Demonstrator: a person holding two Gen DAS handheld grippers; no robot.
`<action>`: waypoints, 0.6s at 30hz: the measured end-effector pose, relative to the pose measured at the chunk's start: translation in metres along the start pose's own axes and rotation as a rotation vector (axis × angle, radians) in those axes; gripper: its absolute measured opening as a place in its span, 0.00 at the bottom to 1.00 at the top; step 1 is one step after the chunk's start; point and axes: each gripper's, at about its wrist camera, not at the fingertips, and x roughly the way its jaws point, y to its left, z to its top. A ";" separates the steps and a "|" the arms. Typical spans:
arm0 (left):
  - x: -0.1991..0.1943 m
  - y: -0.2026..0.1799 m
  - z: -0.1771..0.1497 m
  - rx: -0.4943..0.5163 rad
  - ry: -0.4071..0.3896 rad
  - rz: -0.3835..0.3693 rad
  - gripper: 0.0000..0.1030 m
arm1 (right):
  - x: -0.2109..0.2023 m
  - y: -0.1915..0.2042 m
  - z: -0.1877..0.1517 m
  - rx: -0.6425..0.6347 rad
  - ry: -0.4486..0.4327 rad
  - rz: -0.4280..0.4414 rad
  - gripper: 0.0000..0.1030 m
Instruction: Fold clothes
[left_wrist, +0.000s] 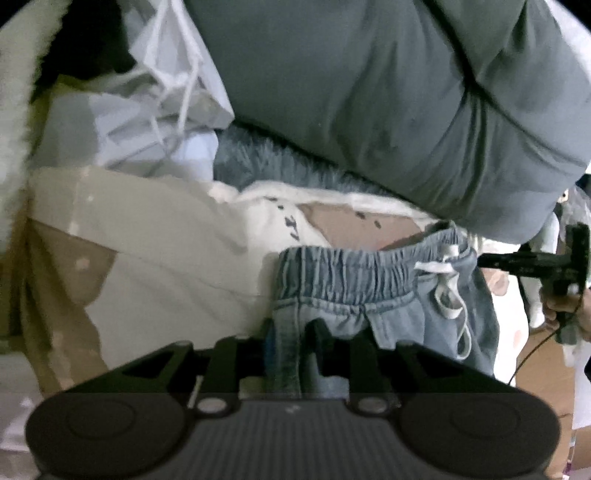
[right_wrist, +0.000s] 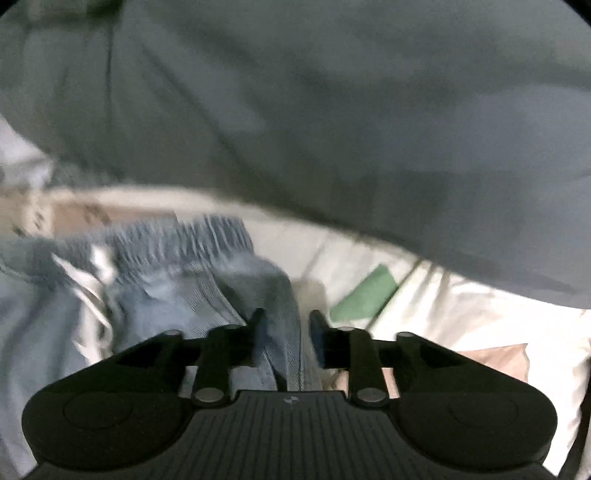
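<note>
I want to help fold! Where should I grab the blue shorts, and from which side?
Grab the blue shorts by the stretchy gathered waistband, one grip near each end, coming down from above. It is the thickest, firmest edge and lies open on top of the bedding, so the shorts should hang straight. Avoid the loose white drawstring.

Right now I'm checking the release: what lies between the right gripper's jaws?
A fold of the blue denim elastic-waist shorts lies between the right gripper jaws, which stand apart; the right wrist view shows it.
</note>
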 end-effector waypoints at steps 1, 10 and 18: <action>-0.001 0.001 0.001 -0.013 -0.004 -0.004 0.23 | -0.004 -0.003 0.003 0.024 -0.015 0.013 0.37; 0.003 0.005 0.009 -0.119 -0.065 -0.022 0.30 | 0.017 -0.018 0.013 0.253 -0.082 0.131 0.40; 0.010 0.005 0.002 -0.126 -0.047 -0.028 0.32 | 0.044 -0.001 0.005 0.144 0.014 0.161 0.40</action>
